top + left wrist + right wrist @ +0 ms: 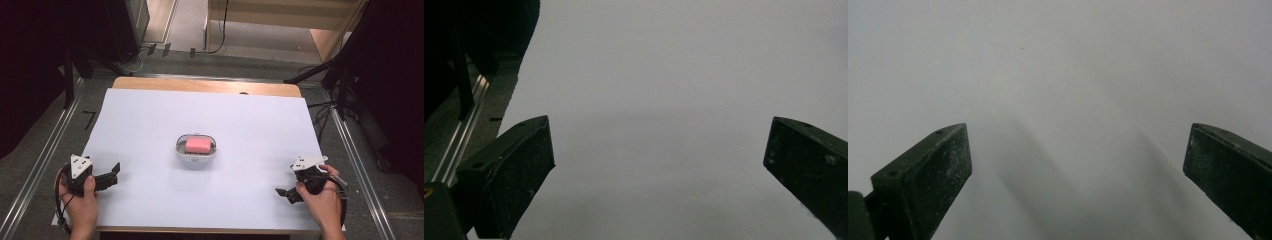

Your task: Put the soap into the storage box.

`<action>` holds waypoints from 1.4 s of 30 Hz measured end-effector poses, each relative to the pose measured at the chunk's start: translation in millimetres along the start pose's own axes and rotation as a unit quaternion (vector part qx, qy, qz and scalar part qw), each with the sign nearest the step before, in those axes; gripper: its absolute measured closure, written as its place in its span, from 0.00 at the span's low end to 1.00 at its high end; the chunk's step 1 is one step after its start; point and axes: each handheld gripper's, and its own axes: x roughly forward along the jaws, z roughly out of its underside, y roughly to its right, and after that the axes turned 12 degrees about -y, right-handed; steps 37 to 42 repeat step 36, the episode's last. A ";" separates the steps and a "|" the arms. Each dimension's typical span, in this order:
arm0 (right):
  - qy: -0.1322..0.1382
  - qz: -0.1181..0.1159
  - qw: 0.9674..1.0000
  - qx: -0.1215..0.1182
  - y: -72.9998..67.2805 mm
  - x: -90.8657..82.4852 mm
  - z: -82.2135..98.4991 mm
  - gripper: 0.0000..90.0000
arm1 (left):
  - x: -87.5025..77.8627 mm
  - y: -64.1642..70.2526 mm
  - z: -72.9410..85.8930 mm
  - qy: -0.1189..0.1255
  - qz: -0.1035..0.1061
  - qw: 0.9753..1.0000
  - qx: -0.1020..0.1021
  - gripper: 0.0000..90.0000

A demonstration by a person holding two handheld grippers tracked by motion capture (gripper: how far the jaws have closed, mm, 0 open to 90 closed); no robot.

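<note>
A pink soap (198, 145) lies in a white dish (179, 148) at frame centre, while the left claw (111, 176) and right claw (286, 194), both spread apart, rest low on the surface (150, 115).

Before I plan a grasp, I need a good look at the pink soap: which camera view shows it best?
The high view. There the pink soap lies in its white dish mid-table, seen whole from above, apart from both grippers. The left gripper view and the right gripper view look past open jaws at bare white table cover, so they tell nothing about it.
</note>
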 end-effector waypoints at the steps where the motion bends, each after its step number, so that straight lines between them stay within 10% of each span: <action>1: 0.002 0.006 1.000 0.001 -0.4 0.2 2.6 0.00 | -0.1 0.0 0.0 0.000 0.000 1.000 0.001 0.00; 19: 0.113 -0.039 0.990 0.078 10.0 -1.5 57.8 0.00 | 0.3 0.6 -0.1 -0.001 0.000 1.000 0.002 0.00; 29: 0.153 0.022 0.983 0.103 5.4 -3.9 65.5 0.02 | 0.9 -0.8 -0.7 -0.005 0.004 1.000 -0.005 0.00; 34: 0.182 0.011 0.977 0.111 6.7 -7.6 71.2 0.08 | 0.9 -0.9 -0.7 -0.005 0.004 1.000 -0.005 0.00; 42: 0.183 0.007 0.977 0.108 6.9 -7.7 71.2 0.08 | 1.4 -0.9 -1.0 -0.007 0.002 1.000 -0.007 0.00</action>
